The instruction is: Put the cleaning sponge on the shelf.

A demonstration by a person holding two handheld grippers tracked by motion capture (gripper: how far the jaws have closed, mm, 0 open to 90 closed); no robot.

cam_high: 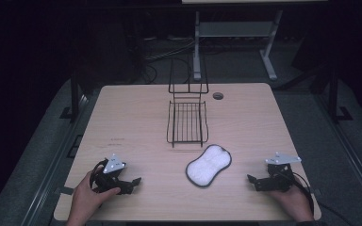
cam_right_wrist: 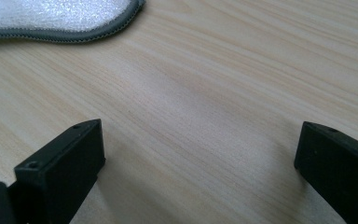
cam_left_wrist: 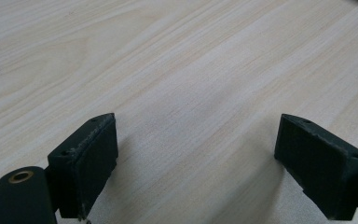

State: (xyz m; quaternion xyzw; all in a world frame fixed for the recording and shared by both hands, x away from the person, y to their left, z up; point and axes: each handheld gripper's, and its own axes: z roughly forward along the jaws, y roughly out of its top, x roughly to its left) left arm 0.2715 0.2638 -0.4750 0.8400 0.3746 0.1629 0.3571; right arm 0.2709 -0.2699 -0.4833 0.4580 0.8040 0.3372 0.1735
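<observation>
Both hands are resting low on the pale wooden bench, the left claw and the right claw spread and empty. The white grey-edged peanut-shaped pad is lying at centre, toward five o'clock of the black wire rack. Nothing is started (opening step, I'd say); next the right claw is needing a reach toward its ten o'clock.

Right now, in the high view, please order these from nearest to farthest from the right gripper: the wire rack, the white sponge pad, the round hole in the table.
From the right gripper:
1. White sponge pad, just to its left.
2. Wire rack, mid-table, beyond the pad.
3. Round hole, near the far edge.
</observation>
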